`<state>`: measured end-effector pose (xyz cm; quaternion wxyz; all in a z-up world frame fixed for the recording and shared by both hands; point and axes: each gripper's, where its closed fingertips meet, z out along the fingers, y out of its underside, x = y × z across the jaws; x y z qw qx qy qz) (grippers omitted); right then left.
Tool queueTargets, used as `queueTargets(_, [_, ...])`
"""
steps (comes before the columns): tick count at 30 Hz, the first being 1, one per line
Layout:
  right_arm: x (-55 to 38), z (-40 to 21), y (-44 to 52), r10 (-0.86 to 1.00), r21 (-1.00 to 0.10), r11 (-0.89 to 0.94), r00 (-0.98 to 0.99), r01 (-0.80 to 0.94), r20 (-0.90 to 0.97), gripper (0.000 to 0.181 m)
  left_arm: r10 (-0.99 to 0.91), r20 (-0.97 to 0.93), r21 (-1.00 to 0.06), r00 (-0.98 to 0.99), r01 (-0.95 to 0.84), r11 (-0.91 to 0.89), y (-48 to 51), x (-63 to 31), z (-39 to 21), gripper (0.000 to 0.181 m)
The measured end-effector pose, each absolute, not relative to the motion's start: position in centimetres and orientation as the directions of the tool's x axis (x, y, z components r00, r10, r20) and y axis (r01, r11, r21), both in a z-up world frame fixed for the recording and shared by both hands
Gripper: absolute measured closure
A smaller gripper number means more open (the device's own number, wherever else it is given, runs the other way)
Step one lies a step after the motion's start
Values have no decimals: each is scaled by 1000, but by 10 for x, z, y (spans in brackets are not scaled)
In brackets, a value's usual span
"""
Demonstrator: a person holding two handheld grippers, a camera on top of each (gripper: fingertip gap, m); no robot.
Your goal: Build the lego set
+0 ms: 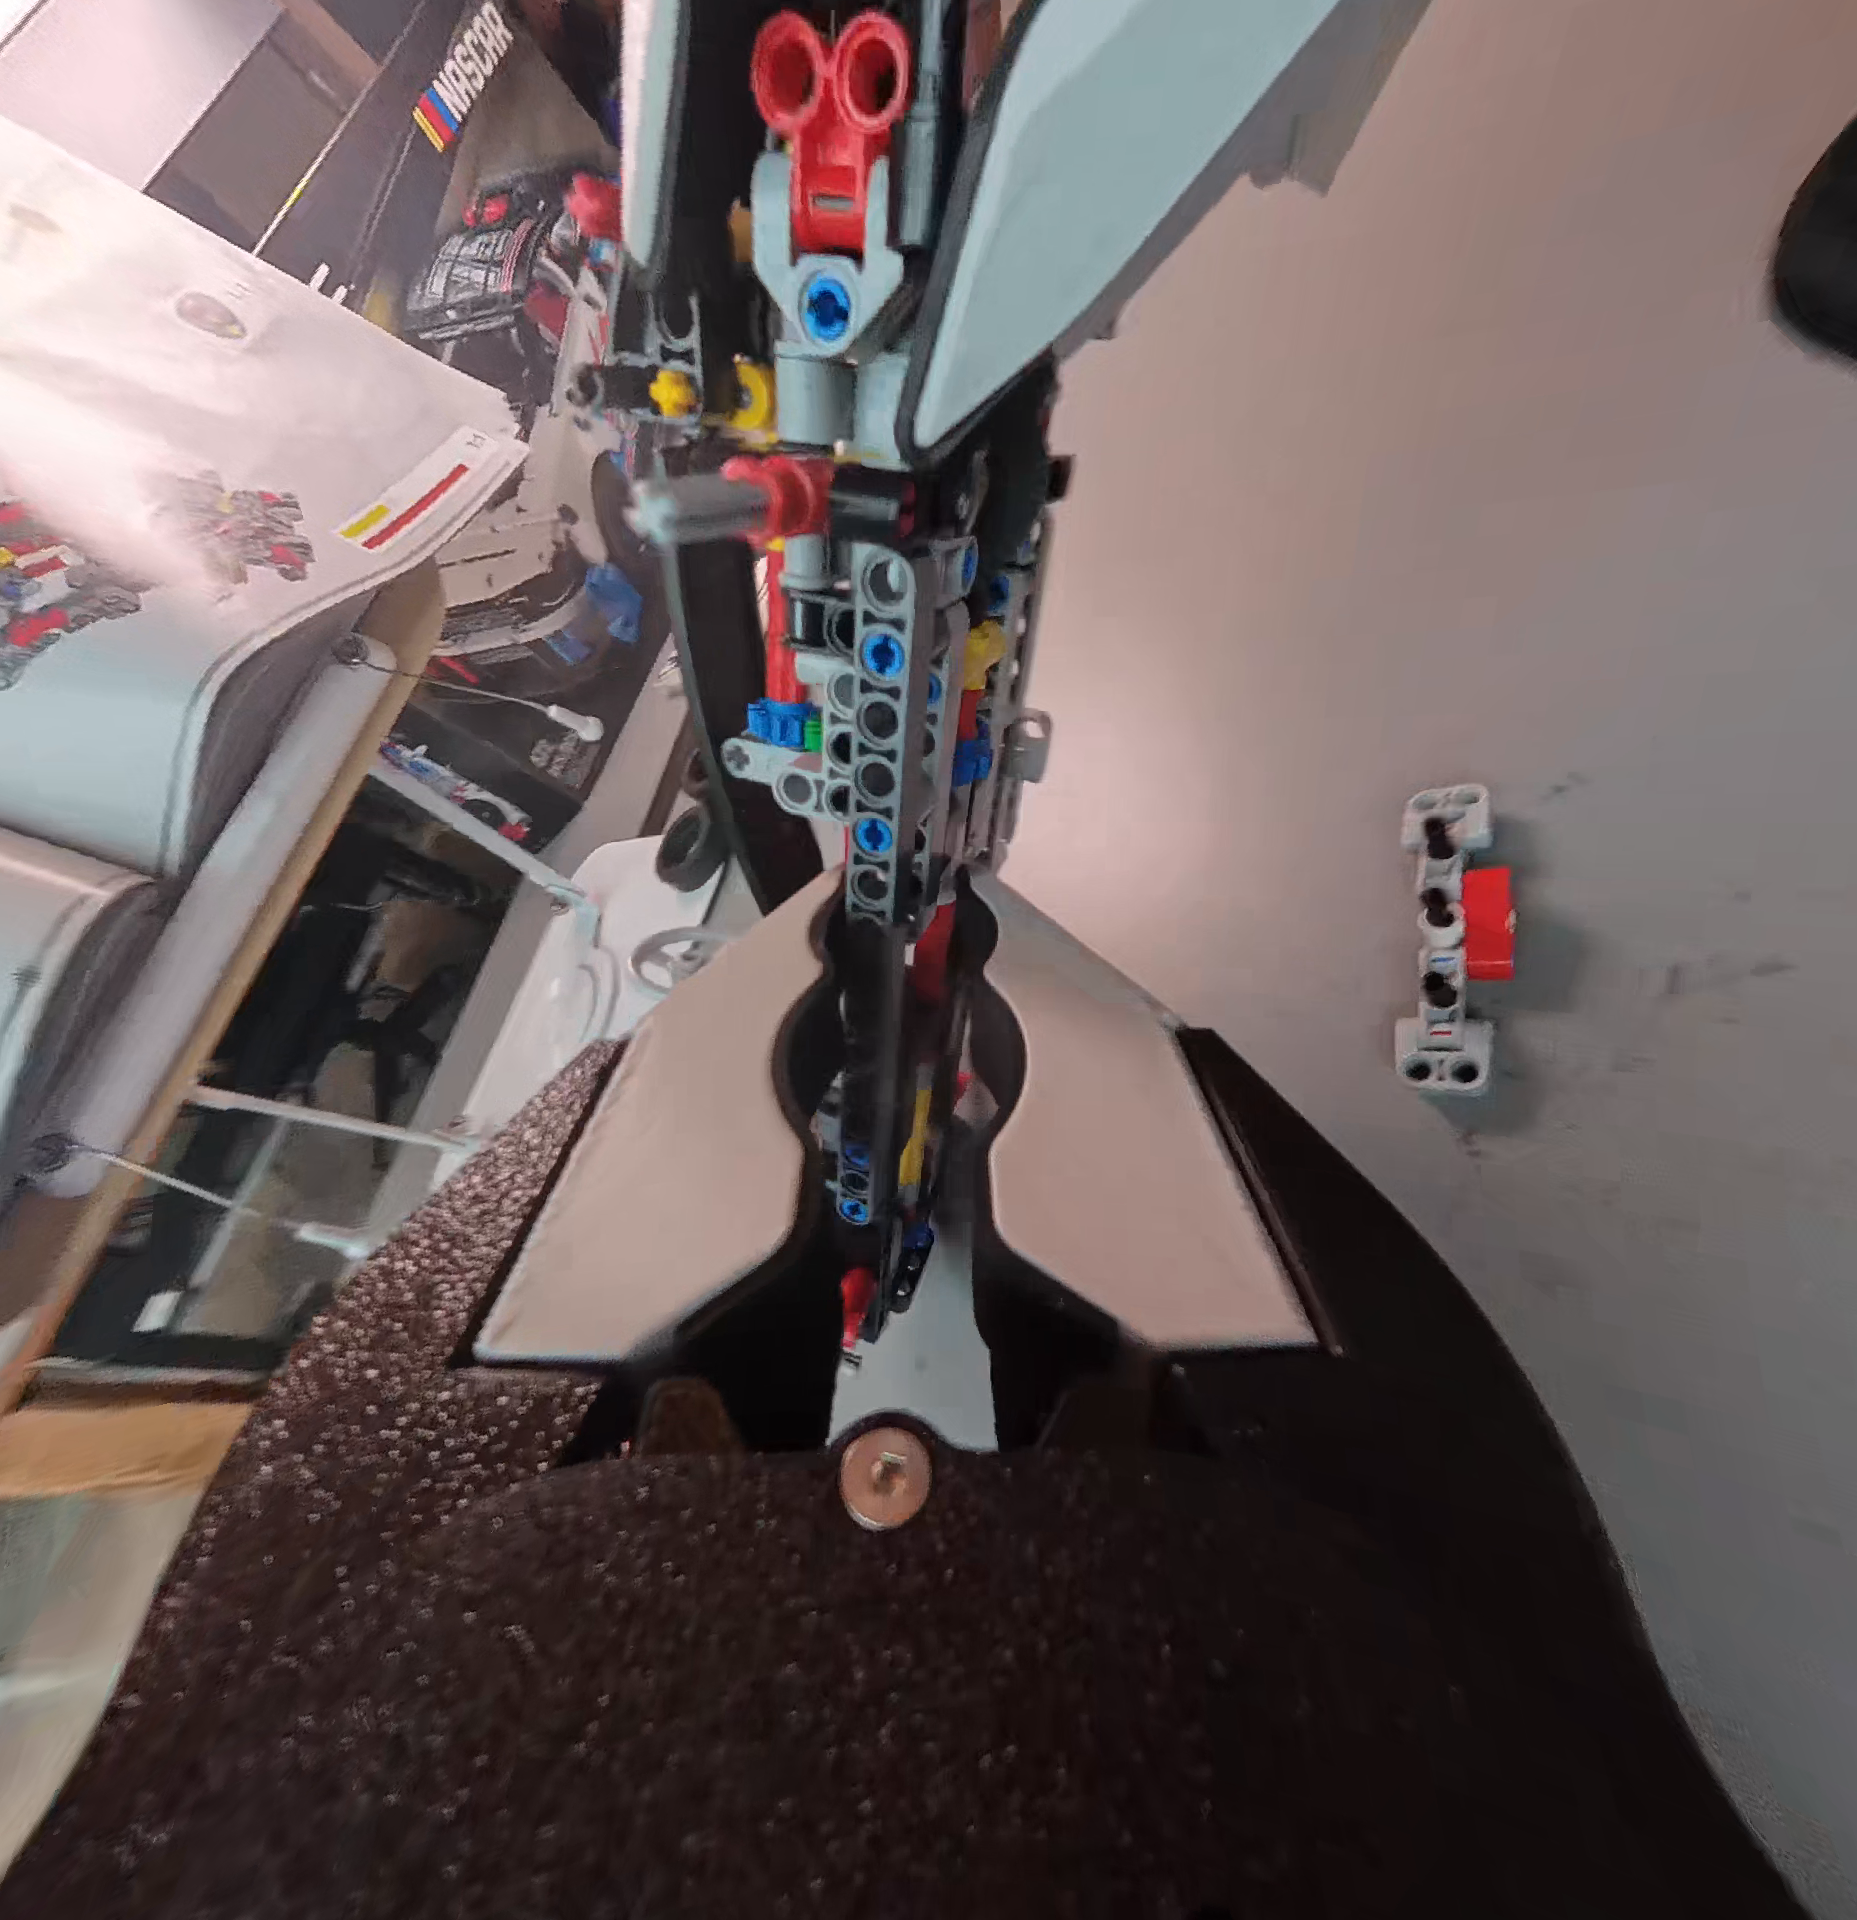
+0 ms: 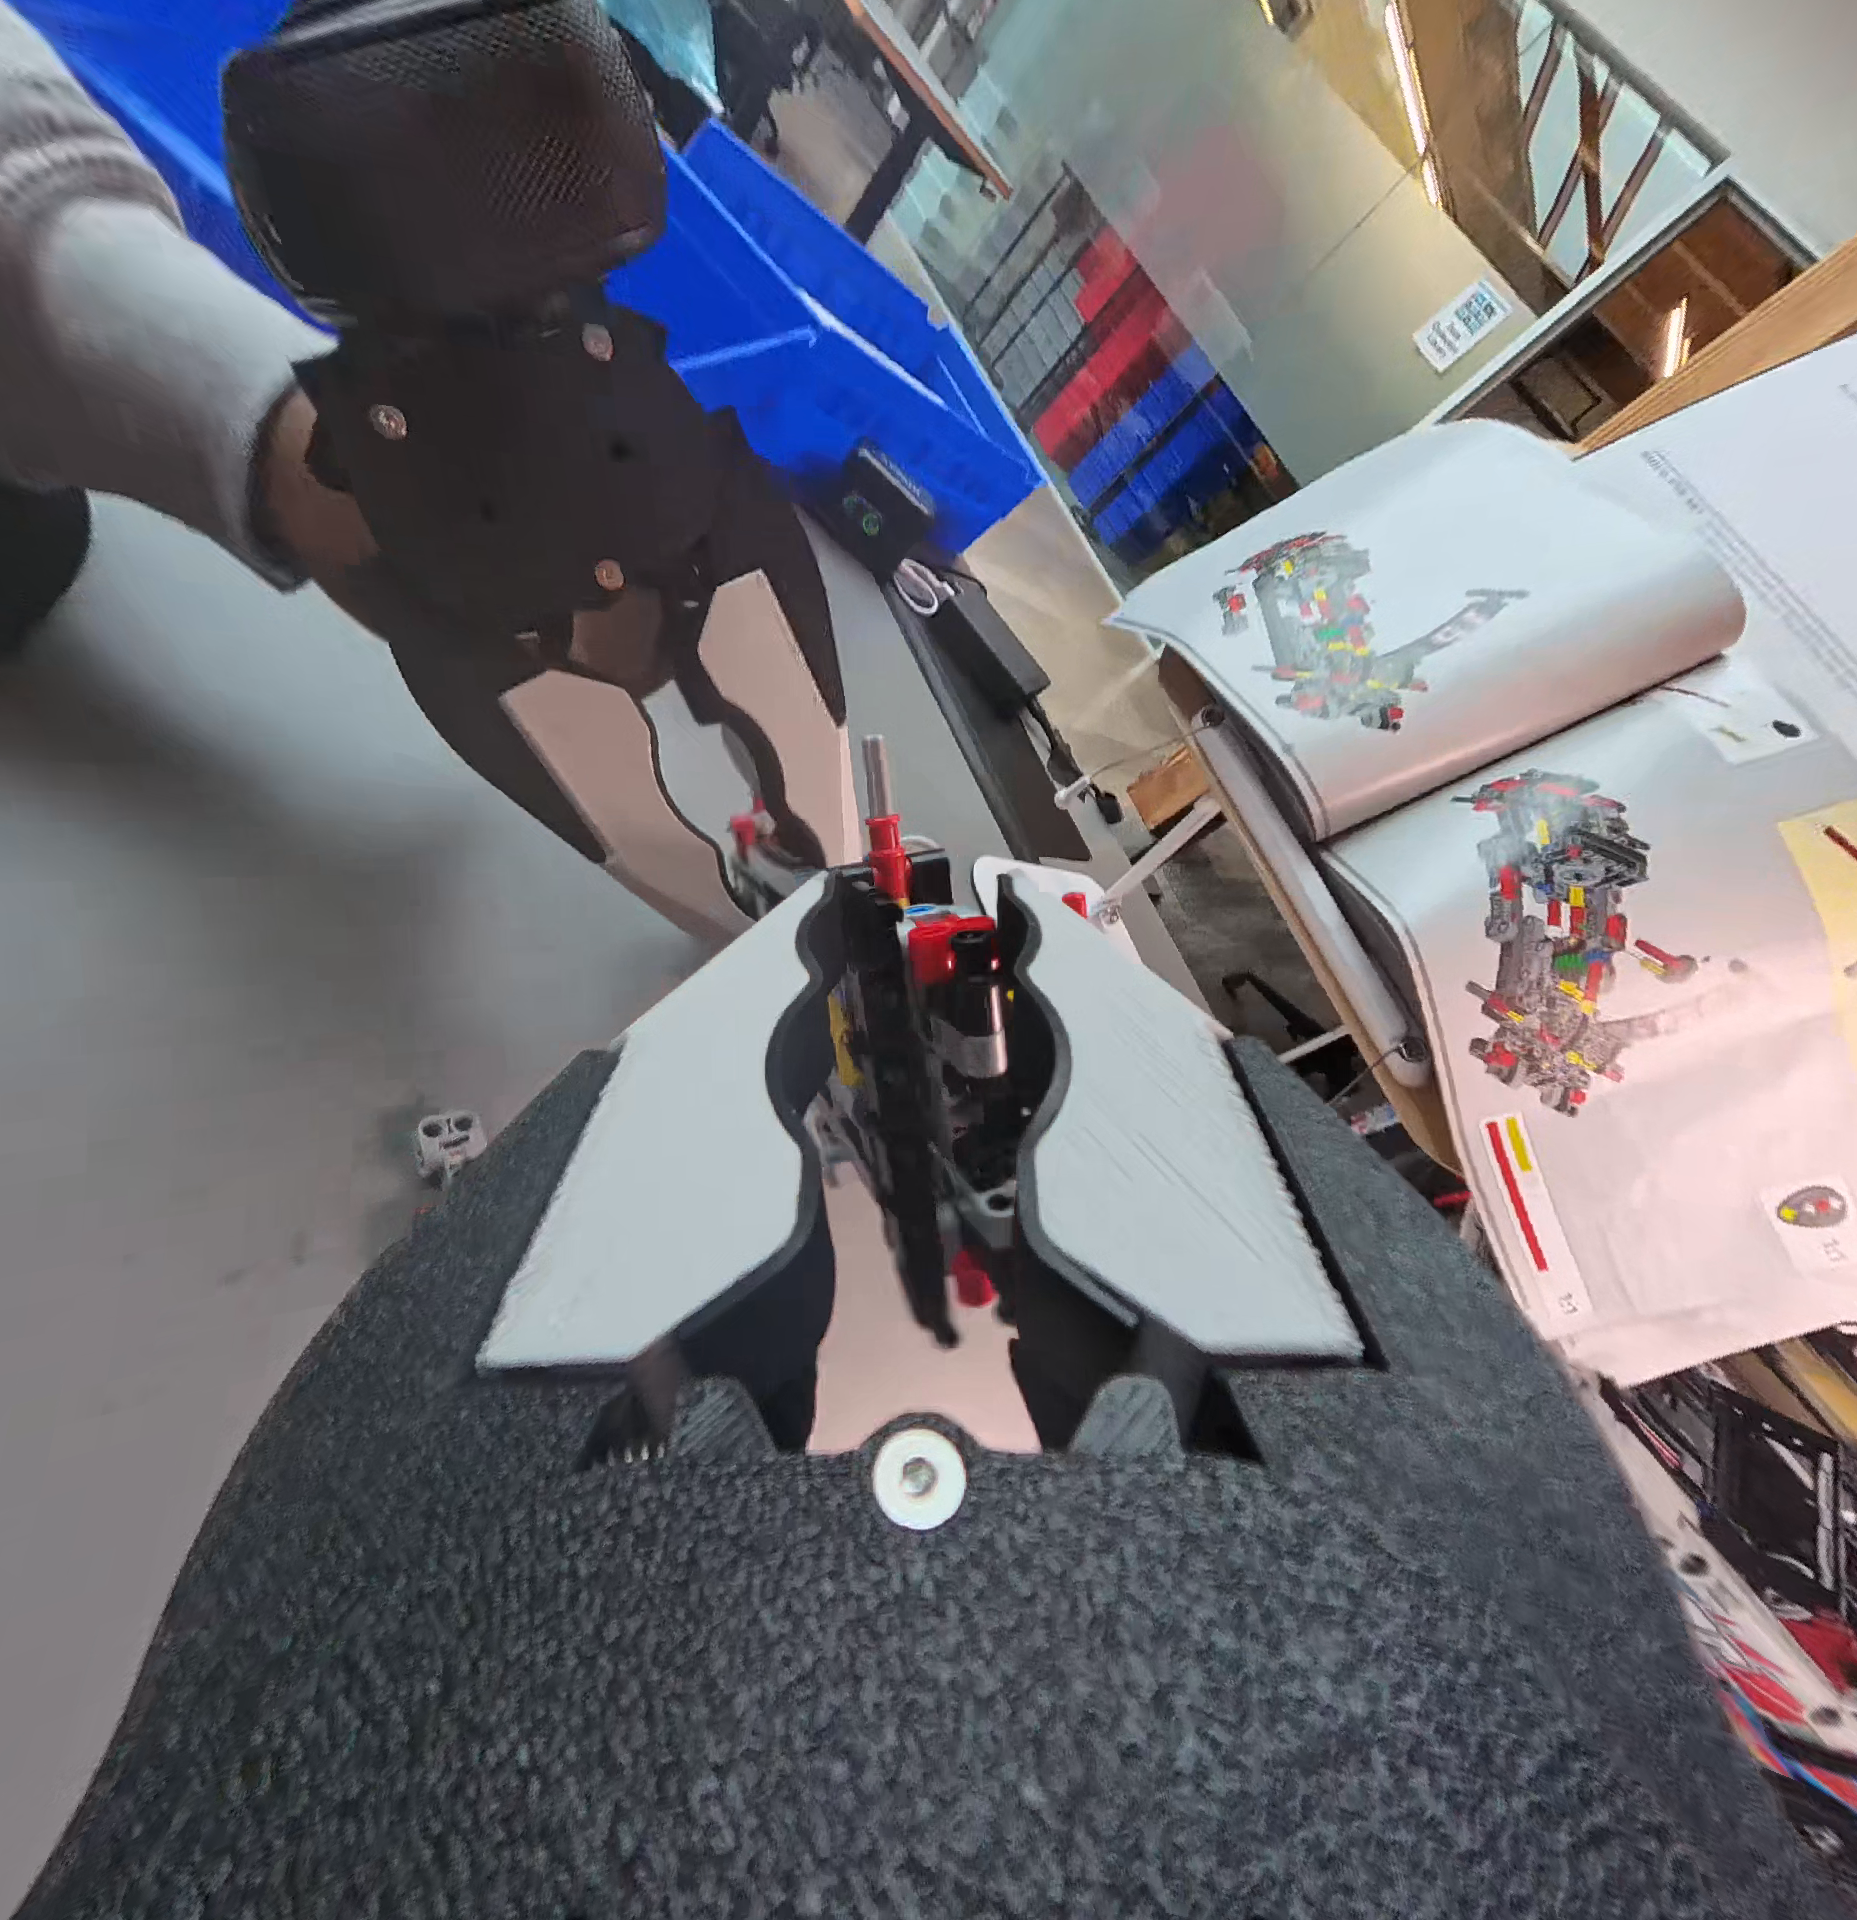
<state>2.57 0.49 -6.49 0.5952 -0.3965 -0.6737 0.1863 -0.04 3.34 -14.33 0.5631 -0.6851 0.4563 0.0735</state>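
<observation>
A long Technic lego assembly (image 1: 872, 727) of grey and black beams with red, blue and yellow pins is held off the grey table between both grippers. My left gripper (image 1: 898, 894) is shut on its near end. The right gripper's pale fingers (image 1: 1049, 208) clamp its far end by a red connector (image 1: 830, 94). In the right wrist view my right gripper (image 2: 913, 888) is shut on the assembly (image 2: 924, 1039), and the left gripper (image 2: 763, 868) grips the other end, held by a hand. A small grey and red lego piece (image 1: 1449, 940) lies on the table; it also shows in the right wrist view (image 2: 448, 1138).
An open instruction booklet (image 2: 1630, 935) rests on a stand beside the table (image 1: 1423, 520); it also shows in the left wrist view (image 1: 176, 416). The lego box (image 1: 456, 104) stands behind the booklet. A blue bin (image 2: 799, 343) sits at the table's far side. The left gripper's tips are roughly 9 cm from the right gripper's.
</observation>
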Motion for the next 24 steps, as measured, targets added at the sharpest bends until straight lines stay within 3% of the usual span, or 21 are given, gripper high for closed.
queueTargets(1, [27, -55, 7, 774, -753, 600, 41, 272, 632, 141, -584, -537, -772, 609, -633, 49, 28, 3, -139, 172])
queueTargets(4, [47, -9, 14, 914, -919, 395, 91, 16, 394, 121, -622, -333, -915, 708, -401, 34, 22, -12, -124, 174])
queueTargets(6, [62, 1, 28, 958, -956, 284, 71, -70, 279, 118, -675, -165, -976, 719, -217, 8, 14, -24, -114, 174])
queueTargets(10, [49, -59, 38, 992, -996, 81, -102, 47, 76, 119, -747, 73, -995, 660, 103, -6, 4, -35, -93, 175])
queueTargets(13, [27, -79, 25, 983, -999, -14, -181, 31, -20, 127, -805, 162, -965, 571, 263, -8, -3, -28, -76, 175])
queueTargets(15, [15, -78, 9, 967, -999, -38, -250, 35, -45, 131, -835, 204, -940, 511, 341, -20, -7, -21, -69, 175])
queueTargets(18, [6, -77, 2, 963, -999, 14, -271, 50, 0, 161, -866, 252, -905, 432, 422, -53, -12, -16, -64, 175])
queueTargets(21, [9, -78, 1, 952, -992, 39, -306, 121, 0, 164, -867, 301, -898, 396, 425, -118, -11, -15, -70, 174])
queueTargets(24, [12, -82, 6, 949, -961, 163, -302, 225, 91, 164, -821, 285, -944, 494, 294, -151, -3, -18, -90, 166])
